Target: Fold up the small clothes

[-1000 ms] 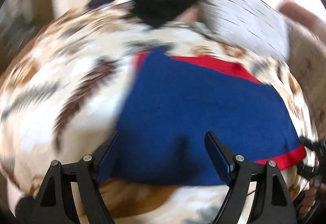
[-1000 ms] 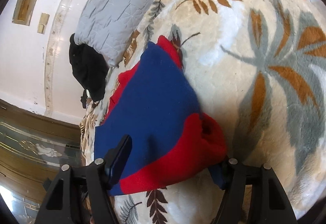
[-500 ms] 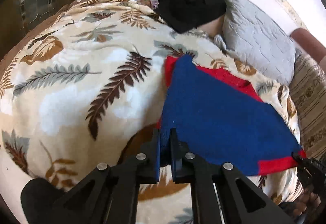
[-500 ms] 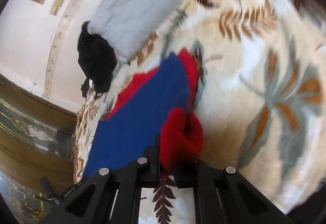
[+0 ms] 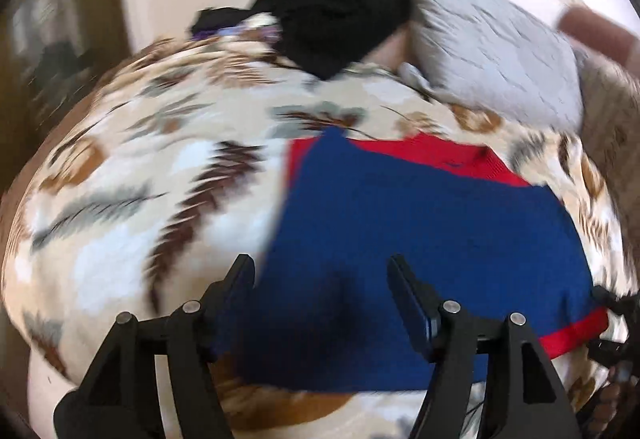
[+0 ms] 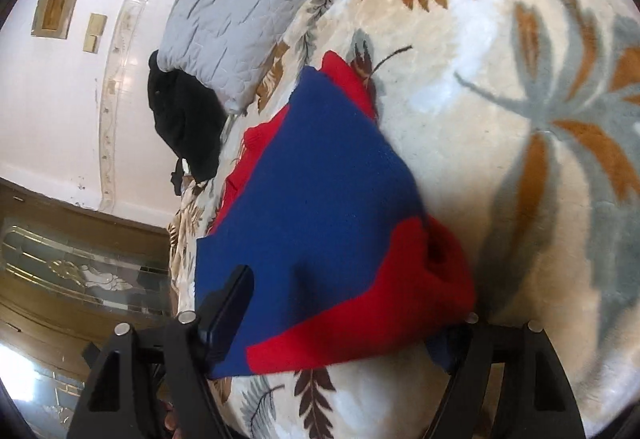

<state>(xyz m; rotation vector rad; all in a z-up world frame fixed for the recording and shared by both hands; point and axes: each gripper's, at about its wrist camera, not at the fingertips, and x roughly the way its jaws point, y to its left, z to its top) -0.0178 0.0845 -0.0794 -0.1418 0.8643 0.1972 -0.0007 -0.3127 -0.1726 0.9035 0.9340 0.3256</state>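
Two grippers sitting wide open over one blue-and-red garment [image 5: 420, 223].
Left gripper [image 5: 320, 279] and right gripper [image 6: 352, 303] are straddling its near edge, fabric lying between their fingers.

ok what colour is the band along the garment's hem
Red band on the blue garment, clearest in the right wrist view.
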